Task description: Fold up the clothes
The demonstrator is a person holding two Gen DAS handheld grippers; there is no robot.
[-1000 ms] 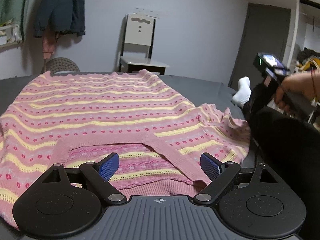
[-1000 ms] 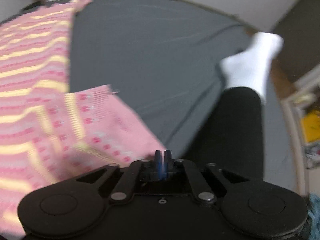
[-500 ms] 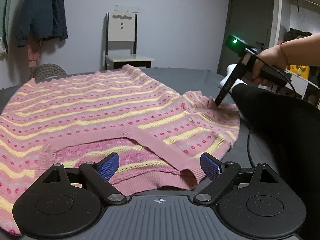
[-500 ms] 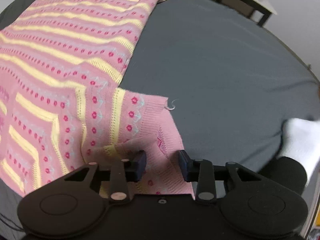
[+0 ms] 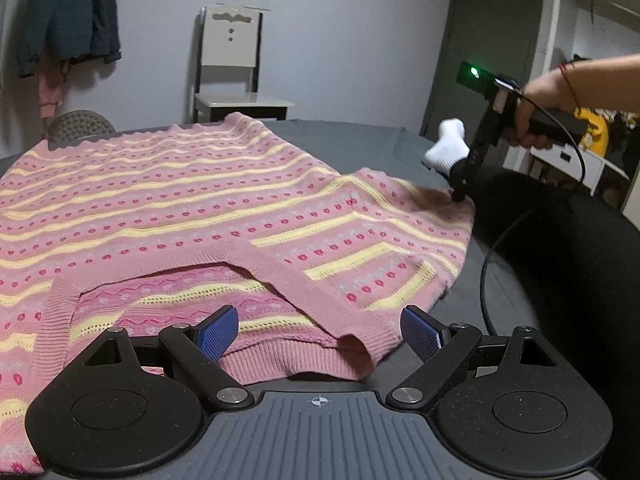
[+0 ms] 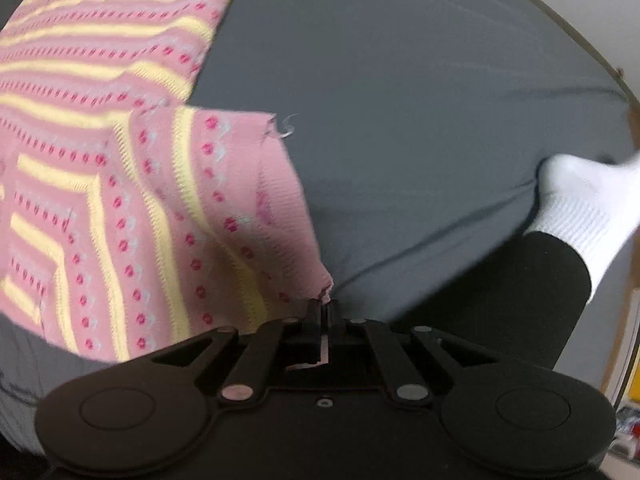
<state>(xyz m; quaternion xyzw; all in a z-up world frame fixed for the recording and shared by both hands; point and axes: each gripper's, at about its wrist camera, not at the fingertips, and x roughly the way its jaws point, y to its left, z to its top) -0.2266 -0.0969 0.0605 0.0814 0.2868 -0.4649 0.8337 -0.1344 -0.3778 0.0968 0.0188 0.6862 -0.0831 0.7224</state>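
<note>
Sweater [image 5: 208,208], pink knit with yellow stripes and red dots, spread flat on dark grey bed surface [image 6: 420,92]; neckline toward left wrist camera, one sleeve folded across the body at the person's right.

Left gripper [image 5: 320,330]: fingers spread wide, blue pads [image 5: 218,330] apart on either side of the ribbed collar; nothing gripped; pads hover just over the collar, contact not determinable.

Right gripper [image 6: 323,312]: fingers pressed together, pinching the corner of the ribbed sleeve cuff [image 6: 280,200]; same gripper seen in left wrist view [image 5: 460,196], tip down on the sleeve end, held by a hand [image 5: 544,100]; green light lit on its body.

Limits of view: right wrist frame motion-blurred, knit pattern smeared; loose thread visible at cuff corner; sweater's left side and hem cut off by frame edges; lower layer visible only through neck opening.

Surroundings: black-trousered leg with white sock [image 6: 588,204] resting on bed beside sleeve; chair [image 5: 232,60] against rear wall; dark jacket [image 5: 68,16] hanging at upper left; shelving at far right, contents indistinct.
</note>
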